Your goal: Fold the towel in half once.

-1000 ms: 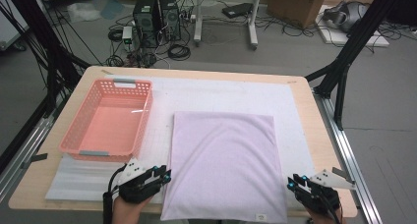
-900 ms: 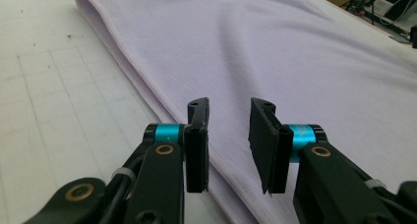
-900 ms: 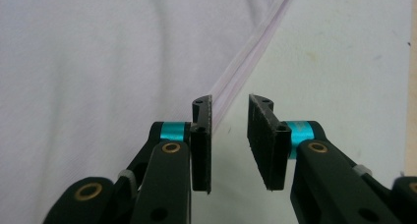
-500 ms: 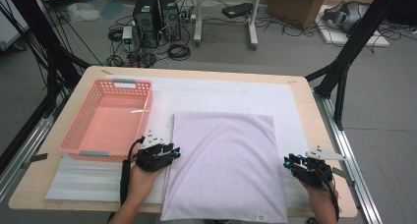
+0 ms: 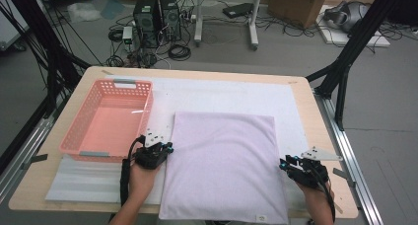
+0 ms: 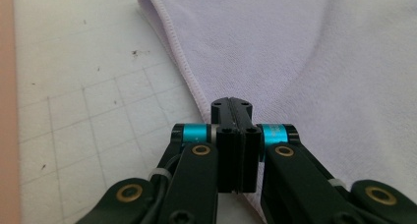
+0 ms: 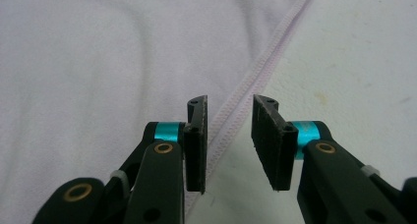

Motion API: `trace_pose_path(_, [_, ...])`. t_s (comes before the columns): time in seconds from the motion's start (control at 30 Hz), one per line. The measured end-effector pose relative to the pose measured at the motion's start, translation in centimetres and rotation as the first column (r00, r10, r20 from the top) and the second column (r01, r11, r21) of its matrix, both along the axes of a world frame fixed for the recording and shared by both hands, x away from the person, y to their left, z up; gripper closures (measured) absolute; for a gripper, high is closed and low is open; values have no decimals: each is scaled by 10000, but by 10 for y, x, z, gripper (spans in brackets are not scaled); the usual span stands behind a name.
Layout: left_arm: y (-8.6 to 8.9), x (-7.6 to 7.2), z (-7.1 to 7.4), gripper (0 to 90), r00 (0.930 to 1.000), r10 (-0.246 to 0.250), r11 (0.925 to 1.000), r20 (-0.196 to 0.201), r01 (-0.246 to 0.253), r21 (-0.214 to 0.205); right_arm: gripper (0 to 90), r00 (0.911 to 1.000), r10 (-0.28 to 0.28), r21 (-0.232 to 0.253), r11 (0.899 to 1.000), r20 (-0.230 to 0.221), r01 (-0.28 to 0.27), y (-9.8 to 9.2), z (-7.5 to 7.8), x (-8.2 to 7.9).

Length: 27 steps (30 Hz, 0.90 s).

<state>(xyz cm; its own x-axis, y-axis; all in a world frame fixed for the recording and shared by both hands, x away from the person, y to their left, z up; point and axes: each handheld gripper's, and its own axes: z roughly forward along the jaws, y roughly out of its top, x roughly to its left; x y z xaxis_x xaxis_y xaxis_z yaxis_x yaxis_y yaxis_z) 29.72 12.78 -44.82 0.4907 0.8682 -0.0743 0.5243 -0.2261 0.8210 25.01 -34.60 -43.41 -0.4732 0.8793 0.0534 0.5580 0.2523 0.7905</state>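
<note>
Your left claw point(image 5: 154, 155) has just snapped shut. In the left gripper view its two black jaws sit tight together right at the hem of the purple cloth point(image 6: 305, 62). The cloth puckers up toward the tips, so it looks pinched there, but the very tips hide the bite. That likely means the left side is now caught and ready to lift.

Your right claw point(image 7: 229, 135) is not there yet. Its jaws have just opened a little more, and they stand apart with the cloth's stitched edge running between them. The pads do not press on it. So the next job is probably to close this one too.

A moment ago both hands were lower down, near the front corners. Now they sit at the middle of the cloth's left and right sides.

The high view shows things the claw views miss. Past your left claw, just beyond it, sits the pink basket point(image 5: 106, 117). The cloth lies flat on the white mat point(image 5: 231, 94) between your two claws, with the wooden table point(image 5: 315, 114) around it.
</note>
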Motion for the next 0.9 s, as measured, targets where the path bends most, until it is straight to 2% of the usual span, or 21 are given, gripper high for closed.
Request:
trace_pose_path(0.07, [1,0,-2,886,10000,-23,9999,-61,22,-158,668,10000,-87,62,9999,-13,87,-2,-1,1])
trace_pose_path(0.1, [1,0,-2,850,10000,-41,9999,-55,40,-146,668,9999,-124,78,9999,-46,124,-2,-1,1])
trace_pose_path(0.17, [1,-1,-1,817,9999,-154,9987,38,156,-479,670,9999,-134,35,9999,-28,134,-2,-1,4])
trace_pose_path(0.3, [-1,-3,-1,759,9980,-571,9961,286,589,-651,708,9998,-145,-76,9999,-125,144,4,-3,11])
trace_pose_path(0.5, [1,-3,-1,735,9984,-516,9939,250,538,-966,739,9993,13,101,9999,-376,-9,15,-10,26])
trace_pose_path(0.57, [1,-3,-1,729,9980,-561,9933,294,588,-992,803,9981,-1,-200,9998,-616,-11,20,-13,32])
trace_pose_path(0.63, [2,-4,-1,718,9976,-589,9921,350,624,-1085,869,9980,45,-434,9990,-631,-72,20,-12,33])
trace_pose_path(0.7, [3,-4,0,696,9976,-591,9908,359,630,-1200,878,9990,-244,-1167,9930,-382,198,20,-8,31])
trace_pose_path(0.8, [4,-5,0,648,9982,-506,9892,322,545,-1359,878,9975,-616,-1360,9891,-351,563,13,-6,29])
trace_pose_path(0.9, [6,-5,0,631,9985,-467,9879,292,505,-1468,865,9963,-669,-1352,9890,-531,592,13,-5,29])
